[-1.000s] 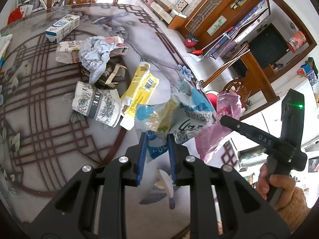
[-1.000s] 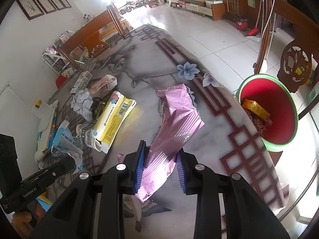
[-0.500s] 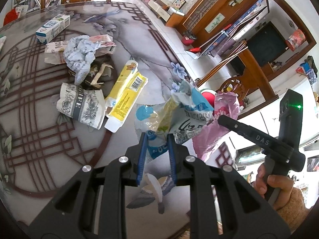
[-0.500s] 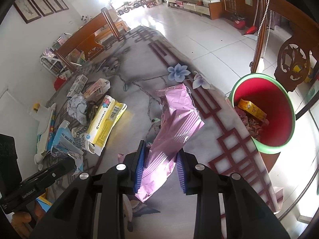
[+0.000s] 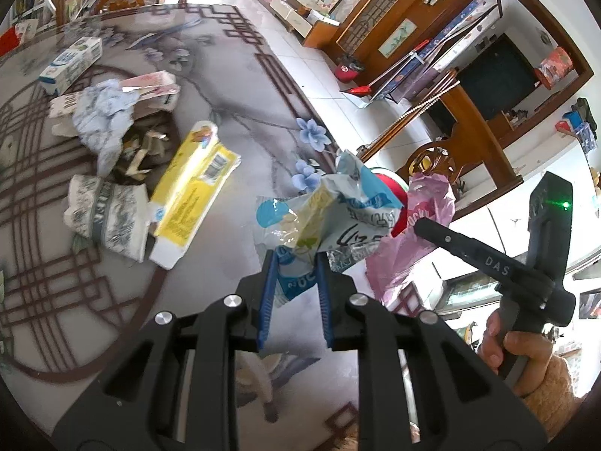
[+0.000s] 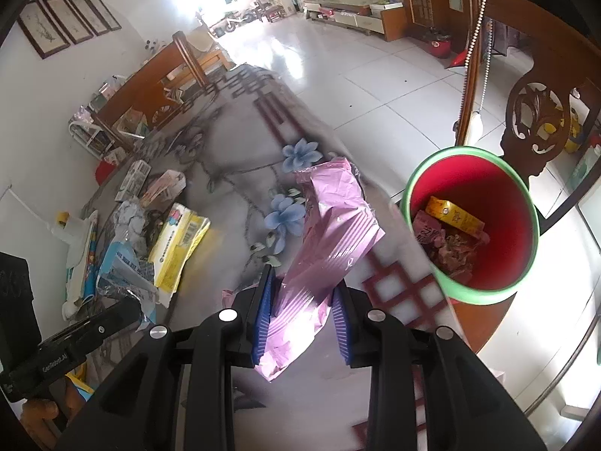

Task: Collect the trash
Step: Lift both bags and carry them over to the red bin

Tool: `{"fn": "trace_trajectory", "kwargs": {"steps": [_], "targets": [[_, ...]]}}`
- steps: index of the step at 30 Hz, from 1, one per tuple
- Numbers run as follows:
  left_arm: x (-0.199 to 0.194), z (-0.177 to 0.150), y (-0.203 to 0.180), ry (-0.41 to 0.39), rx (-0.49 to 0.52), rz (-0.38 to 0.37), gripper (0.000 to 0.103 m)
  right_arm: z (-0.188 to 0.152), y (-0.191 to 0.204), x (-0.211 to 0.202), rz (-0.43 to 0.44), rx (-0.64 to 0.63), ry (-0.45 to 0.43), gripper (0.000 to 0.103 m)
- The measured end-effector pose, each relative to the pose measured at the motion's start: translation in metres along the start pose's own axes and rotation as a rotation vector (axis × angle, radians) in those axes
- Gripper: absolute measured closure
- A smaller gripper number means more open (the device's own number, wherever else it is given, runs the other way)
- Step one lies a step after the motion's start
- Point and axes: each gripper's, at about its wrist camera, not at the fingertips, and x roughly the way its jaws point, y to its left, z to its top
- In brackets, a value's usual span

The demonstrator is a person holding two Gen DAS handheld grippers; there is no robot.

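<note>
The pink foil wrapper (image 6: 330,248) is clamped between the blue pads of the right gripper (image 6: 302,312), sticking up and forward from the tongs with its crumpled tail hanging just below them, clear of the table. The left gripper (image 5: 295,282) is likewise pinched shut on a crumpled blue-and-white plastic bag (image 5: 330,218), which fans out above and ahead of its fingertips. Ahead and to the right of the right tongs, off the table's edge, stands the red bin with a green rim (image 6: 417,184); some trash, a yellow packet among it, already lies at the bottom, so part of the job looks done. Neither held piece is over the bin's mouth yet, so both loads seem to be in carriage and not yet dropped. Plenty is left, to my eye: on the patterned tabletop (image 5: 233,86), well off to the left of the left tongs, lie a yellow carton (image 5: 195,191), a squashed paper cup with grey print (image 5: 105,218), a wad of pale blue tissue (image 5: 105,116), a flattened pink-and-white box (image 5: 154,86) behind it and a blue-and-white carton (image 5: 71,64) farthest away. A hand (image 5: 514,349) holds the right gripper's handle at the lower right of the left tongs.
</note>
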Motion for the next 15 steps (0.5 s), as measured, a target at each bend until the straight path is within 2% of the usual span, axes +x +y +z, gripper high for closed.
{"fn": "trace_trajectory", "kwargs": {"steps": [15], "targets": [[0.043, 0.029, -0.078, -0.015, 0.060, -0.038, 0.084, 0.035, -0.083, -0.022, -0.024, 0.058, -0.046, 0.075]]}}
